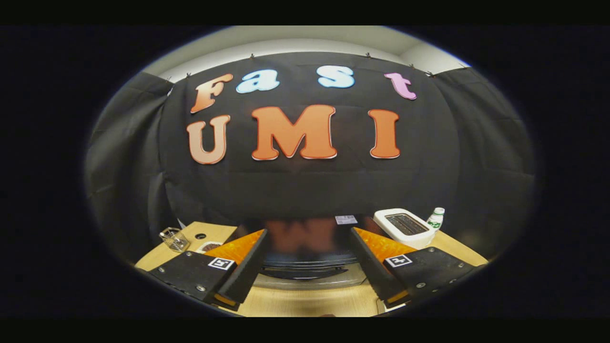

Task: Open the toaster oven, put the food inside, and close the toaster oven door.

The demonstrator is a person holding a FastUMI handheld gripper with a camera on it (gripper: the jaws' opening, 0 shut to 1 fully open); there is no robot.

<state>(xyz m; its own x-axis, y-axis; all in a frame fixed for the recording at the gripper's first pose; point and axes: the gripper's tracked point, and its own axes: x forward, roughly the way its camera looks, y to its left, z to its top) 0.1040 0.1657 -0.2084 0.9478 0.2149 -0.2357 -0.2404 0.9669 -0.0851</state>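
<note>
Jaws stand apart, gripper (305, 281) empty before the oven (305, 243); its glossy door looks stiff, best hooked by the handle (305, 272).

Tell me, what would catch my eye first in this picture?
The two fingers stand wide apart, gripping nothing, and between and just beyond them sits the toaster oven with its glossy dark top and door shut. Right of it, on the wooden table, lies a white toaster with a small bottle behind; a glass jar stands at the left.
</note>
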